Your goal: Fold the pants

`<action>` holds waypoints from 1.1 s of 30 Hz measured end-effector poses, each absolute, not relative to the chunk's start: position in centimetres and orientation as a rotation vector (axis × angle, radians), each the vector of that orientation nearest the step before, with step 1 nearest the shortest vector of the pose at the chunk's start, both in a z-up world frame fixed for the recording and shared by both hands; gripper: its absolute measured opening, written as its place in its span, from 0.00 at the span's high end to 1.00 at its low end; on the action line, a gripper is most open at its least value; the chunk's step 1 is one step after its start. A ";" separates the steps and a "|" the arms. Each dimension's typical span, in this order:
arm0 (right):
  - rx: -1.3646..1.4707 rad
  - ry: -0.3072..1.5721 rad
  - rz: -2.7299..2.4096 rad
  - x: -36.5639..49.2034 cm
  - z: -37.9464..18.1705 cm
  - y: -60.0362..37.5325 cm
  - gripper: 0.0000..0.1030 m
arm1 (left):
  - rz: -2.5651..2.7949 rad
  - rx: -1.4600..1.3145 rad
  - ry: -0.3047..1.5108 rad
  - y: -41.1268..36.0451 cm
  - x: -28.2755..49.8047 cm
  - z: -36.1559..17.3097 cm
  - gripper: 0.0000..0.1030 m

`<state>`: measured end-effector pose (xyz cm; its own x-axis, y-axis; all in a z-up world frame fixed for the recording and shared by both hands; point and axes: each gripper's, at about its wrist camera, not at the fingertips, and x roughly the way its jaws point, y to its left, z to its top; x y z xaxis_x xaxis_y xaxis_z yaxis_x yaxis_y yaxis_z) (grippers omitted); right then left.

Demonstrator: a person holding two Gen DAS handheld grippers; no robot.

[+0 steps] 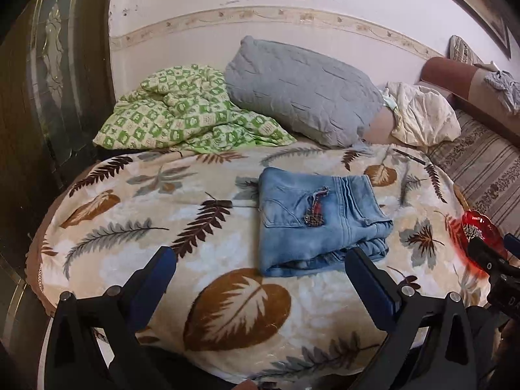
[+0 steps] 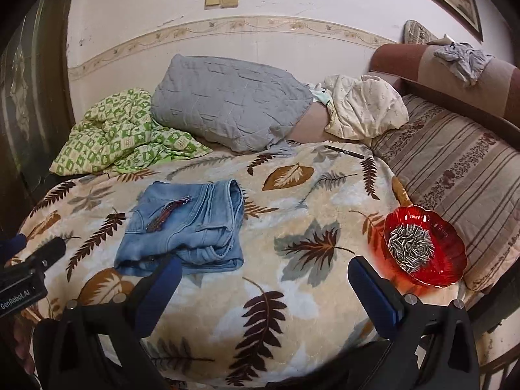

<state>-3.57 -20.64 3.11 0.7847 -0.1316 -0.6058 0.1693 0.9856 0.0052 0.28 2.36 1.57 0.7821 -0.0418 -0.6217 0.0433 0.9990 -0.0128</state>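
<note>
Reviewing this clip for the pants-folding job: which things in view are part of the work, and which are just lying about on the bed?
Part of the job: folded jeans, left gripper and right gripper, both open and empty.

Lying about: red bowl of seeds, grey pillow, green checked blanket, cream cloth, pen.

White lettering "GenRobot.AI" stands on the black body of the left gripper [image 2: 22,279], at nine o'clock in the right wrist view. In the left wrist view, the right gripper [image 1: 500,279], at three o'clock, shows only partial letters, unreadable.
</note>
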 end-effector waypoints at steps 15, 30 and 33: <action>0.063 0.651 -0.140 -3.5 3.0 -20.1 0.00 | -0.054 0.010 0.672 2.0 0.5 2.0 0.00; 0.064 0.662 -0.144 -3.4 2.6 -20.3 0.00 | -0.069 0.017 0.685 2.1 0.8 1.6 0.00; 0.062 0.664 -0.141 -3.3 2.6 -20.3 0.00 | -0.067 0.015 0.685 2.0 0.7 1.6 0.00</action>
<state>-3.32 -20.31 2.57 0.7785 -0.1108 -0.6178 0.1507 0.9885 0.0125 0.73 2.01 1.63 0.7721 -0.0565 -0.6329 0.0662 0.9978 -0.0083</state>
